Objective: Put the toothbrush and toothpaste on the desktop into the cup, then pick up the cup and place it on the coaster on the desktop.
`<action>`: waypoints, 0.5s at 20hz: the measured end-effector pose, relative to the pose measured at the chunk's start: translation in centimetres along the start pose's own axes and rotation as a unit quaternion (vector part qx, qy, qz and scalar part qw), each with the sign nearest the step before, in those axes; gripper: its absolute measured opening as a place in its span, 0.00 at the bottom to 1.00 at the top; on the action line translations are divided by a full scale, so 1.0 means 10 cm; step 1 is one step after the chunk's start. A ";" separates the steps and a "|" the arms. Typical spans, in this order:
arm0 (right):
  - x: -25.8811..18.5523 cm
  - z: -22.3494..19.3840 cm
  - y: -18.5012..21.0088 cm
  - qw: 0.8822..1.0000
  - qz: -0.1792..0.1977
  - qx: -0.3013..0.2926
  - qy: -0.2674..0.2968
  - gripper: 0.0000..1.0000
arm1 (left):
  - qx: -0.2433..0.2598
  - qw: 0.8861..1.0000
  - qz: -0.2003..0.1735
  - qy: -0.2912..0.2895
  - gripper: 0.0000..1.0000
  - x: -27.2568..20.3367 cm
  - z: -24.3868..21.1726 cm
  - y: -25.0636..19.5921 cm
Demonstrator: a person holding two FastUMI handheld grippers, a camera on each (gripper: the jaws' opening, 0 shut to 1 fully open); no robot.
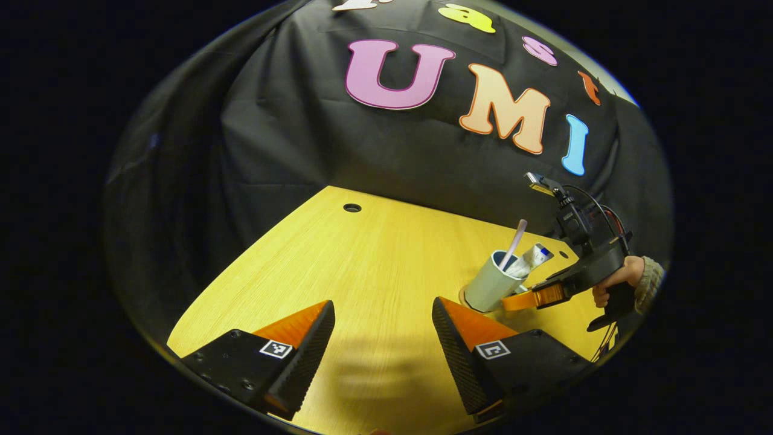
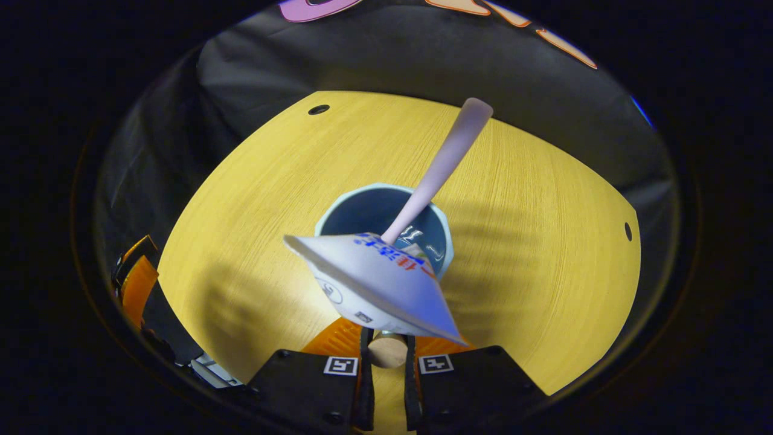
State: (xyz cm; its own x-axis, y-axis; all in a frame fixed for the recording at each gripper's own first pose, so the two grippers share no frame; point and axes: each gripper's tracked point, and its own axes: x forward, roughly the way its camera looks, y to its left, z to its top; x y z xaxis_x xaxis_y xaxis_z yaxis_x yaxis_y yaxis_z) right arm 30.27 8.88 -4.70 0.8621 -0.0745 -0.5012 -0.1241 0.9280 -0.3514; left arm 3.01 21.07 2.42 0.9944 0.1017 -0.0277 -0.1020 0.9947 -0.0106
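Note:
A pale cup [image 1: 489, 284] stands at the right of the yellow table [image 1: 362, 260], with a tan coaster [image 1: 462, 297] edge showing under its base. A pink toothbrush [image 1: 516, 238] and a white toothpaste tube [image 1: 531, 258] stick out of it. My right gripper [image 1: 513, 300] reaches the cup's lower side. In the right gripper view I look down into the cup [image 2: 362, 214], with the toothbrush [image 2: 447, 154] and toothpaste [image 2: 380, 281] leaning toward me. My right gripper [image 2: 387, 338] is nearly shut on a tan rounded piece at the cup's near side. My left gripper [image 1: 383, 302] hangs open over bare table, left of the cup.
A hand [image 1: 622, 278] in a knitted sleeve holds the right gripper at the table's right edge. Small round holes [image 1: 352, 208] sit near the table's far side. Part of the left gripper [image 2: 136, 284] shows at the lower left of the right gripper view.

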 end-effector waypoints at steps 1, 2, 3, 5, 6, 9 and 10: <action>-0.01 -0.01 0.04 1.000 -0.002 -0.003 0.004 0.22 | -0.003 1.000 0.001 0.005 0.93 0.00 -0.02 0.01; 0.01 0.02 0.09 1.000 -0.002 -0.003 -0.001 0.21 | -0.004 1.000 0.002 0.008 0.93 0.01 -0.06 0.04; -0.07 -0.05 0.06 1.000 -0.002 -0.002 -0.001 0.25 | -0.005 1.000 0.002 0.009 0.94 0.02 -0.08 0.04; -0.18 -0.08 0.12 1.000 0.003 0.001 -0.007 0.29 | -0.005 1.000 0.001 0.012 0.93 0.01 -0.10 0.04; -0.30 -0.09 0.15 1.000 0.008 0.003 -0.013 0.32 | -0.005 1.000 -0.001 0.011 0.94 0.01 -0.10 0.04; -0.65 -0.08 0.15 0.998 0.032 0.015 -0.045 0.61 | -0.003 1.000 -0.009 0.009 0.93 -0.02 -0.05 0.02; -0.77 -0.12 0.13 0.998 0.034 0.021 -0.057 0.80 | 0.001 1.000 -0.013 0.009 0.93 -0.02 -0.05 0.02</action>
State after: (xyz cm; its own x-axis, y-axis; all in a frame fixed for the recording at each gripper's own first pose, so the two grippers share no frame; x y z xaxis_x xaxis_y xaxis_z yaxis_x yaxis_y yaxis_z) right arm 22.91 10.26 -2.23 0.9026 0.0292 -0.4295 -0.1660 0.9441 -0.2847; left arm 2.73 21.24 1.92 0.9960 0.0765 -0.0454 -0.0770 0.9970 -0.0089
